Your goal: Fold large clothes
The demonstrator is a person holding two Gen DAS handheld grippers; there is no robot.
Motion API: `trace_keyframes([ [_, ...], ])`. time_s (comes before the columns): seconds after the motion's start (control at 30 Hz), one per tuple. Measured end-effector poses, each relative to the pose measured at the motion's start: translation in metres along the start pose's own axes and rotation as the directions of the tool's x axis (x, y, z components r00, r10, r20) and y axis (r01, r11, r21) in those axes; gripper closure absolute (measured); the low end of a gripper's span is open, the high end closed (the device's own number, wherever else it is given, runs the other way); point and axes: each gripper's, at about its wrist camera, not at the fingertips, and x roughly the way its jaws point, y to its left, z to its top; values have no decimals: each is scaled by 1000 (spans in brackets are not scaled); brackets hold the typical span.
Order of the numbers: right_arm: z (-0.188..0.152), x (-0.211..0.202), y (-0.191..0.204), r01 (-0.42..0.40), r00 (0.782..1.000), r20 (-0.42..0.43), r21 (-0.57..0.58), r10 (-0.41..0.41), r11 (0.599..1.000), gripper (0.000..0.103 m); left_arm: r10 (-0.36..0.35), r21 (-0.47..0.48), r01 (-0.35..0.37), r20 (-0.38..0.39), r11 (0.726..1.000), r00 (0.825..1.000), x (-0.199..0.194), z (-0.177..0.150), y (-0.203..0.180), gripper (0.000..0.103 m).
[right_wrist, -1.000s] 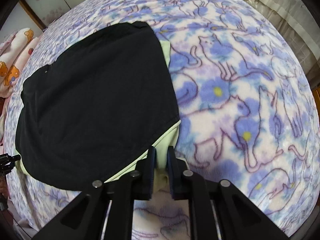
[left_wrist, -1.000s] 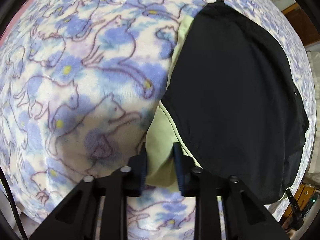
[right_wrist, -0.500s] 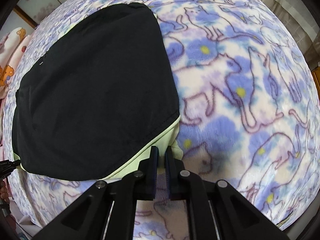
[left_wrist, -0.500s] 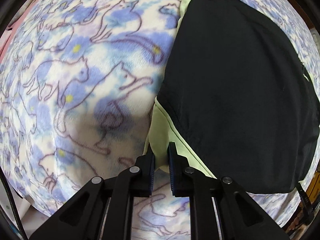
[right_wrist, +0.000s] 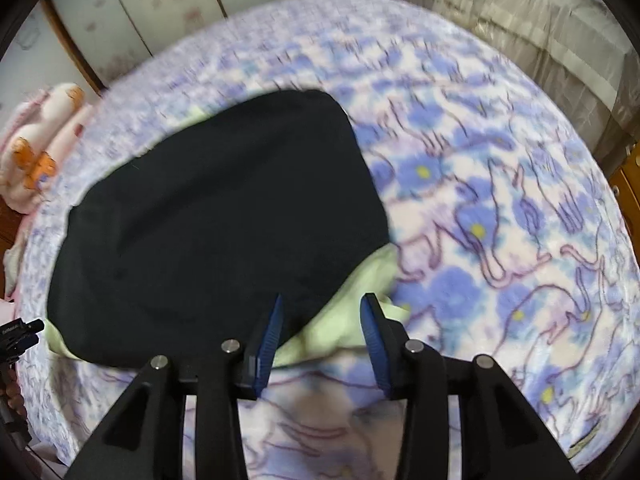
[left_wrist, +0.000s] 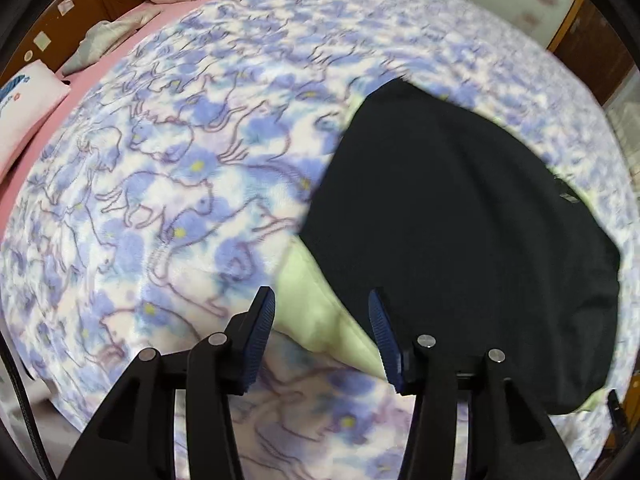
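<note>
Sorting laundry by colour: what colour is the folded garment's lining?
Pale yellow-green lining under the black outer fabric; clearest in the left wrist view.

Soft, even indoor light is seen, no glare. Heavy motion blur smears the blanket in both views; fisheye bending and dark vignetting are noted at the edges.

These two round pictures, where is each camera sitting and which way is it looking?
Left wrist view: sits on the left gripper, looking steeply down past its own opening black fingers at the near corner of the black garment, not gripped.
Right wrist view: sits on the right gripper, looking down past its opening fingers at the other near corner.
Both share the garment and the cat-print blanket.
</note>
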Motion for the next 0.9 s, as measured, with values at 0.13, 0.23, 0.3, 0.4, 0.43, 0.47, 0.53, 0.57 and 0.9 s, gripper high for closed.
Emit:
trace_keyframes([
  [0.13, -10, -11, 31, -93, 994, 53, -44, 95, 995, 62, -126, 46, 129, -56, 991, 990, -5, -1, -29, 55],
  [0.23, -18, -9, 55, -164, 984, 49, -82, 169, 983, 63, -199, 91, 210, -114, 973, 973, 5, -11, -55, 55],
  [0.3, -24, -1, 73, -217, 975, 18, -94, 220, 972, 69, -272, 126, 294, -167, 948, 948, 7, -27, -82, 55],
  [0.4, -31, 13, 102, -291, 957, -22, -131, 291, 948, 90, -314, 174, 351, -209, 920, 926, 11, -43, -110, 57],
  [0.43, -33, 19, 112, -302, 953, -32, -140, 300, 943, 92, -321, 184, 361, -216, 914, 922, 13, -45, -114, 63],
  [0.47, -34, 24, 118, -312, 950, -40, -141, 309, 940, 96, -334, 195, 378, -224, 905, 915, 13, -50, -122, 66],
  [0.53, -37, 32, 130, -352, 936, -53, -141, 348, 925, 100, -345, 212, 398, -247, 893, 905, 20, -53, -134, 79],
  [0.57, -38, 36, 135, -354, 935, -58, -141, 350, 924, 100, -345, 219, 402, -256, 889, 903, 23, -55, -139, 86],
  [0.9, -44, 70, 150, -359, 931, -143, -172, 337, 917, 102, -321, 207, 394, -315, 895, 893, 63, -55, -173, 95],
])
